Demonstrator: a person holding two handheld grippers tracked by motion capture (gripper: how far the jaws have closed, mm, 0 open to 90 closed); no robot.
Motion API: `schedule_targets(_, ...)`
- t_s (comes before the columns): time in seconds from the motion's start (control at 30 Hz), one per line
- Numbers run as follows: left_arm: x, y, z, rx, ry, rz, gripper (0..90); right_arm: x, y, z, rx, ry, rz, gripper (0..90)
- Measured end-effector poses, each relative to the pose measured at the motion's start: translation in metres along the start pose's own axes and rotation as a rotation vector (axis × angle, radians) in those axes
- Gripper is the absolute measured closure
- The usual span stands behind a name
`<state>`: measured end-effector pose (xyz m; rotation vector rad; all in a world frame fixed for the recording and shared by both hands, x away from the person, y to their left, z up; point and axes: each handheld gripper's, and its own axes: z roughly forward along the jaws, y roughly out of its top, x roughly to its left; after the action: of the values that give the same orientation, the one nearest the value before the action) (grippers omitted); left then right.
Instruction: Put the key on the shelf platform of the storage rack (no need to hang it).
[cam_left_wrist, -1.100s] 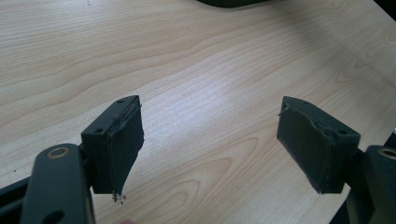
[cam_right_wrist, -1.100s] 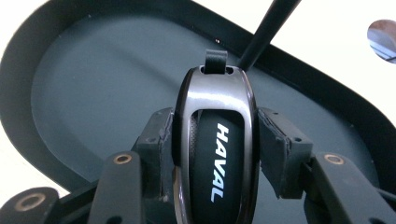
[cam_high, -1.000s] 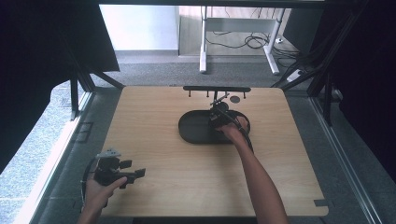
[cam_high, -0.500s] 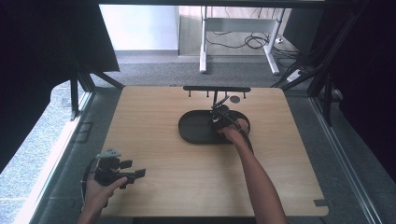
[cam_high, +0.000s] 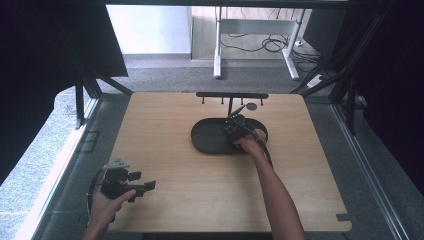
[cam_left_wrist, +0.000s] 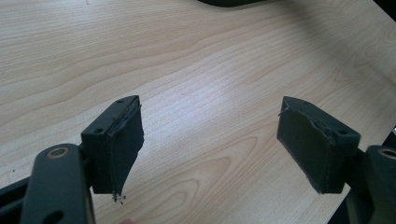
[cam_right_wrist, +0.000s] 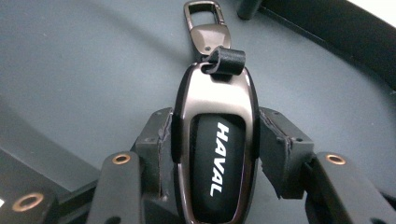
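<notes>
1. The right gripper (cam_right_wrist: 212, 140) has its two black jaws pressed against the sides of a key fob (cam_right_wrist: 215, 154), holding it lengthwise between them.
2. The key fob is dark with a metallic rim and white lettering that reads HAVAL; a short black loop and a metal clip (cam_right_wrist: 206, 25) hang off its far end.
3. Seen from the high view, the right gripper (cam_high: 239, 127) sits over the right half of a dark oval tray (cam_high: 207, 137), with the person's hand just behind it and the forearm reaching in from the near right.
4. The fob is held above the tray's grey floor; whether it touches that floor cannot be told.
5. Just beyond the tray stands a black hook rack (cam_high: 231, 95), a bar across a thin post, with a small round tag (cam_high: 251, 106) hanging from it.
6. The left gripper (cam_left_wrist: 210, 140) has its jaws wide apart with nothing between them, only bare wood grain below.
7. In the high view the left gripper (cam_high: 142, 186) rests at the near left corner of the worktop (cam_high: 165, 200), well apart from the tray.
</notes>
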<state>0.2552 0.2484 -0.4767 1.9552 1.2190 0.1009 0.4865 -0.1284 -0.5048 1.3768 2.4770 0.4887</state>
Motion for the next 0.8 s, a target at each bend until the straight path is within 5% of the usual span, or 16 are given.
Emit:
schedule_targets(0.3,0.000,0.000,0.001,0.002,0.000,0.000,22.9,-0.001,-0.002,-0.001,-0.010,-0.005,-0.004,42.0)
schedule_targets(0.8,-0.002,0.000,0.002,0.006,0.001,0.005,22.9,0.005,-0.005,-0.036,-0.106,0.016,-0.047,39.4)
